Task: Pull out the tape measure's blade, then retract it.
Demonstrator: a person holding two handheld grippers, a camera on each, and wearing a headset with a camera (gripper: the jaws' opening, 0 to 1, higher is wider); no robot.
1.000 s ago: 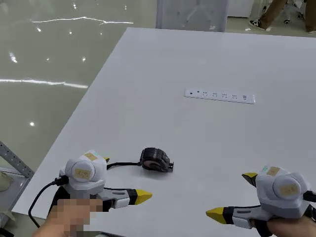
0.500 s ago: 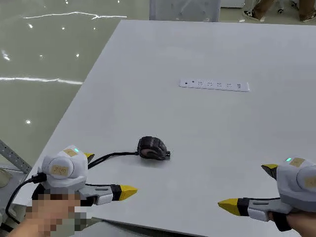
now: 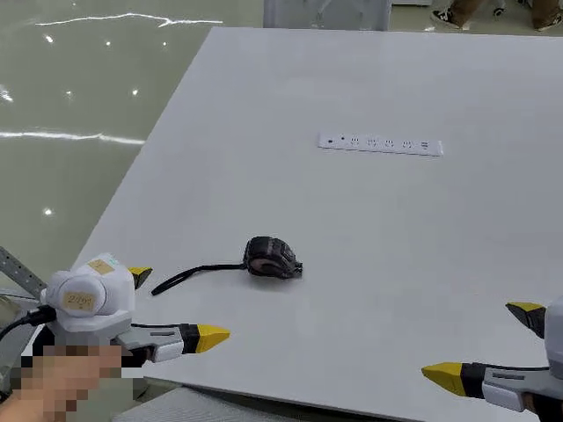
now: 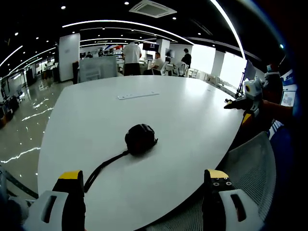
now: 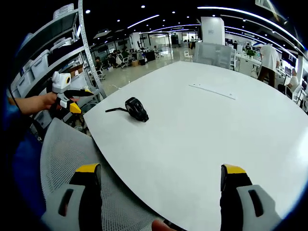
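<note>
A black tape measure [image 3: 273, 258] lies on the white table [image 3: 352, 211], with its black wrist strap [image 3: 189, 275] trailing toward the near left edge. Its blade is not drawn out. It also sits ahead in the left gripper view as the tape measure [image 4: 140, 138], and farther off as the tape measure [image 5: 136, 108] in the right gripper view. My left gripper [image 3: 176, 306] hovers open at the table's near left corner, a short way from the strap. Open as well, my right gripper [image 3: 488, 343] hangs at the near right edge, far from the tape measure. Both hold nothing.
A white power strip [image 3: 380, 144] lies flat toward the far middle of the table. A mesh chair back [image 5: 72, 163] sits below the near edge. Shelving with boxes [image 5: 53, 53] stands to the left, and people stand beyond the table's far end [image 4: 131, 57].
Both grippers have drawn back toward the near edge and spread wider apart. The tape measure has stayed put; the head camera has tilted slightly.
</note>
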